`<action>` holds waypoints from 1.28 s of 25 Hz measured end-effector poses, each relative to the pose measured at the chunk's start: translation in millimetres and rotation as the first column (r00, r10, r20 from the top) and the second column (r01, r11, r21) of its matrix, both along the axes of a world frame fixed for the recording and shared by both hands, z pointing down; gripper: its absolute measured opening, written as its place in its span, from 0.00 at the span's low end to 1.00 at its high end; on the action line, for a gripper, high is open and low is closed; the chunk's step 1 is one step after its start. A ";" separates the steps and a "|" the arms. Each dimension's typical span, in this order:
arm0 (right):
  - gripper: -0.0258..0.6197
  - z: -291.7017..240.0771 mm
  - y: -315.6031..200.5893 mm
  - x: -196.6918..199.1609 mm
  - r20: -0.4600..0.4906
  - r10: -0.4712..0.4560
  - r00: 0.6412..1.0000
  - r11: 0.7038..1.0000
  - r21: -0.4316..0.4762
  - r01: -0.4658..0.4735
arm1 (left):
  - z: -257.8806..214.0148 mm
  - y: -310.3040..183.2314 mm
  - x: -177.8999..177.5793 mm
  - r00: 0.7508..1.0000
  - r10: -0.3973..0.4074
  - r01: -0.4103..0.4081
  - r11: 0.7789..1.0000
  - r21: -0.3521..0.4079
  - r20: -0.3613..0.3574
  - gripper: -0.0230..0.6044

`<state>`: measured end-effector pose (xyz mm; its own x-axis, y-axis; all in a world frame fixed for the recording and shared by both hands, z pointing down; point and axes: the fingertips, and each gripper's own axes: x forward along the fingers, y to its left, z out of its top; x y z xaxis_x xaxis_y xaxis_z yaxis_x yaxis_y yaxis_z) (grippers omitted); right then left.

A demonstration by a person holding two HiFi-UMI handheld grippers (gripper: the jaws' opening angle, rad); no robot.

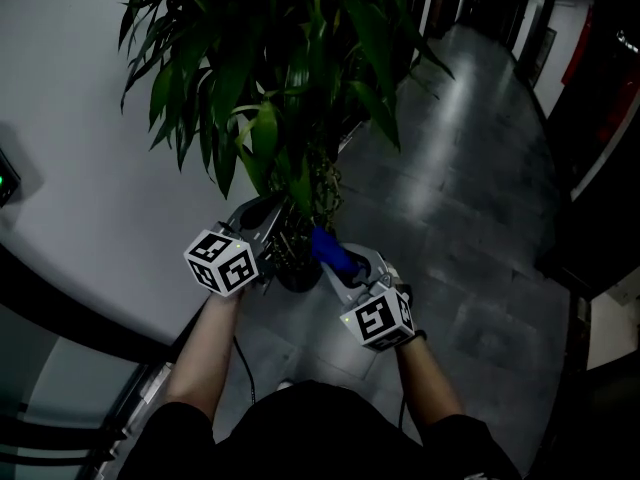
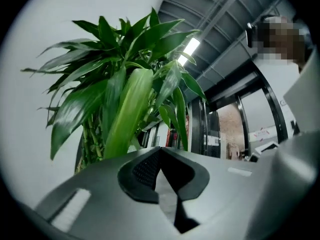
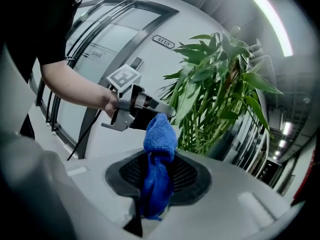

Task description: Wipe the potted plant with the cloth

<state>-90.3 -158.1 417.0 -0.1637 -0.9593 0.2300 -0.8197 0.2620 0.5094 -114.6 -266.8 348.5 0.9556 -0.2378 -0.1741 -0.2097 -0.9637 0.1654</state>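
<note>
The potted plant (image 3: 215, 89) rises ahead-right of the right tool (image 3: 159, 164), which pinches the blue cloth (image 3: 160, 131), while the left tool (image 2: 160, 151), closed on nothing, sits nearer, just below a long leaf (image 2: 127, 114).

To the plant's right we have open grey tiled floor (image 1: 470, 228), and a gripper can come in from that side unhindered. On the left the curved white wall (image 1: 70, 168) stands close behind the leaves (image 1: 250, 78), so the gap there is narrow. Dense foliage overhangs the pot (image 1: 298, 276). A broad leaf (image 2: 127, 114) droops just ahead of the left gripper (image 2: 160, 151), with the bamboo stems (image 2: 92, 139) behind it. The right gripper (image 3: 159, 159), clamped on the blue cloth (image 3: 160, 131), faces those stems too.
</note>
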 end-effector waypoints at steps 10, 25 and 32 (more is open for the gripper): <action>0.20 15.7 11.9 42.8 0.107 0.192 0.976 0.980 0.027 -0.196 | 43.0 13.1 -18.9 0.991 -0.091 0.078 0.989 0.126 0.102 0.05; 0.20 19.3 51.3 142.0 0.183 0.163 0.969 0.980 0.082 -0.180 | 97.4 28.6 45.3 0.966 -0.246 0.239 0.968 0.080 0.084 0.05; 0.20 9.5 78.2 260.4 0.158 0.015 0.987 0.997 0.078 -0.027 | 100.0 59.6 126.6 0.894 -0.435 0.432 0.900 0.048 0.109 0.05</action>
<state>170.1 -79.9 426.5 -0.1714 -0.9771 0.1259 -0.8959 0.2078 0.3926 12.1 -207.2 448.5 0.7721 -0.6305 -0.0799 -0.6238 -0.7759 0.0948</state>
